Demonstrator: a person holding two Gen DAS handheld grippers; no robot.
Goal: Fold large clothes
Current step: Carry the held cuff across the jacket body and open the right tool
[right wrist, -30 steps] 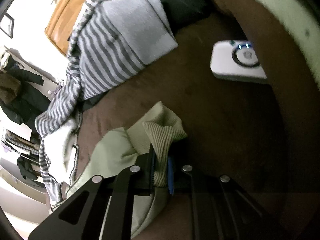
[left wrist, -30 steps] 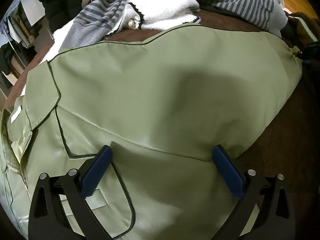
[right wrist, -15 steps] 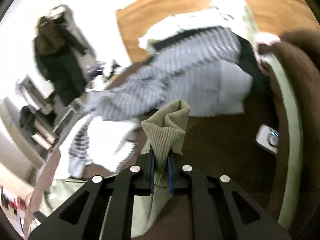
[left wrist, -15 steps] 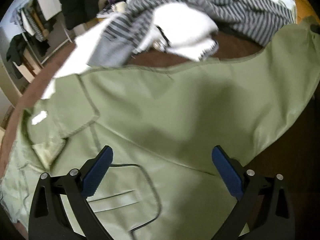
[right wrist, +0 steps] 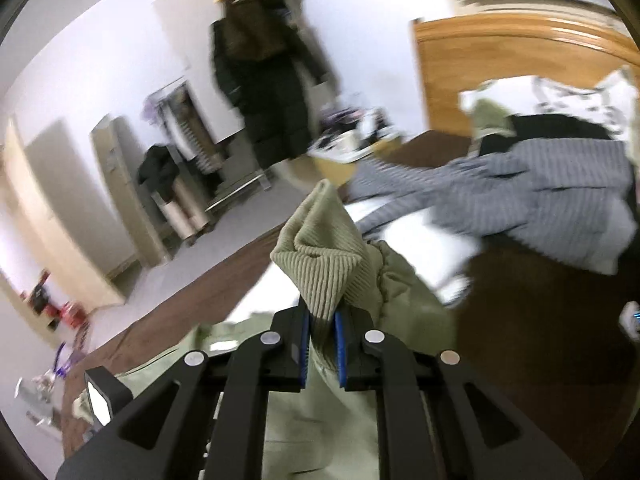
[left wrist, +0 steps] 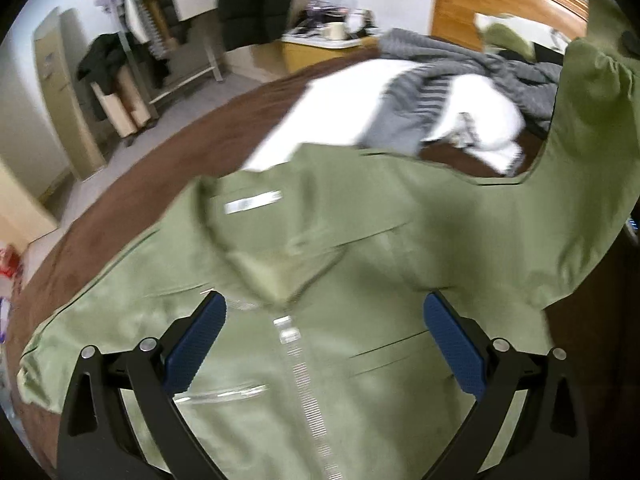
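A light green zip-front jacket [left wrist: 328, 240] lies front up on the brown bed [left wrist: 120, 208], collar toward the far side, zipper running down the middle. My left gripper [left wrist: 324, 340] is open and empty, hovering over the jacket's chest with one blue pad on each side of the zipper. My right gripper [right wrist: 322, 340] is shut on the ribbed cuff [right wrist: 324, 264] of the jacket's sleeve and holds it raised above the bed. That lifted sleeve [left wrist: 592, 128] rises at the right in the left wrist view.
A heap of grey striped and white clothes [left wrist: 448, 88] lies on the bed beyond the jacket, also in the right wrist view [right wrist: 500, 208]. A wooden headboard [right wrist: 500, 60] stands at the back right. A clothes rack with a dark coat [right wrist: 264, 80] stands on the floor at left.
My right gripper has lifted the cuff high off the bed and swung toward the left. My left gripper has shifted from the jacket's pocket area to over the collar and zipper, still open.
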